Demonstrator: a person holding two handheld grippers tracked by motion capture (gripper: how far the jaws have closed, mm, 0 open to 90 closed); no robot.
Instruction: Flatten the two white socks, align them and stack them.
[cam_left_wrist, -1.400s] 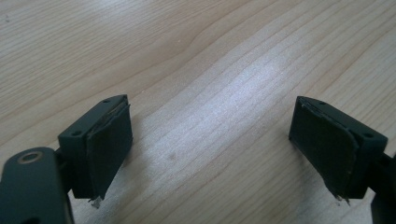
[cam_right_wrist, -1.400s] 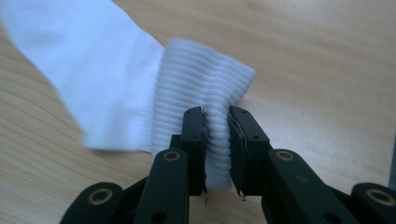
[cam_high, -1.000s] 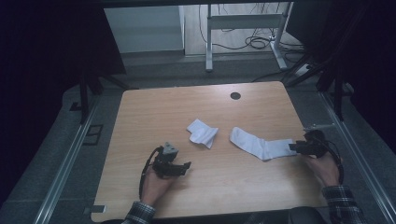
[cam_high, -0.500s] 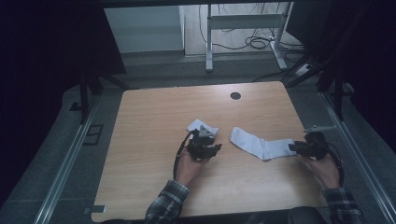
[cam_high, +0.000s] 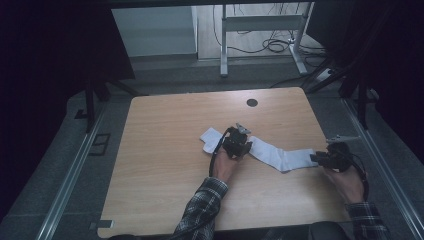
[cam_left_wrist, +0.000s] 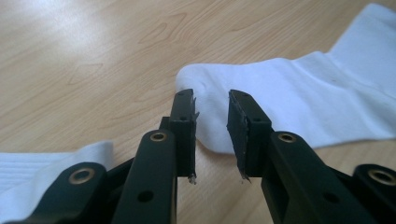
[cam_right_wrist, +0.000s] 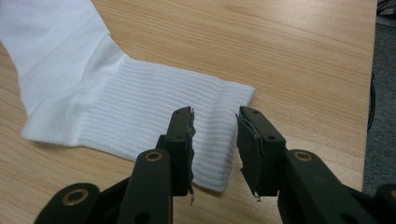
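The left gripper (cam_left_wrist: 212, 140), jaws spread, is straddling the toe of the long white sock (cam_left_wrist: 299, 107) mid-table; the right gripper (cam_right_wrist: 215, 149), also spread, is straddling its ribbed cuff near the table's right edge (cam_high: 327, 125). Both should probably sink lower before pinching. A folded sock (cam_high: 210, 137) is lying just beside.

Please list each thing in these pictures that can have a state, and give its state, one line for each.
Long white ribbed sock: flat on the light wooden table, stretched out.
Small white folded sock: on the table, beside the left gripper.
Left gripper: open, fingers astride the long sock's toe end.
Right gripper: open, fingers astride the ribbed cuff edge.
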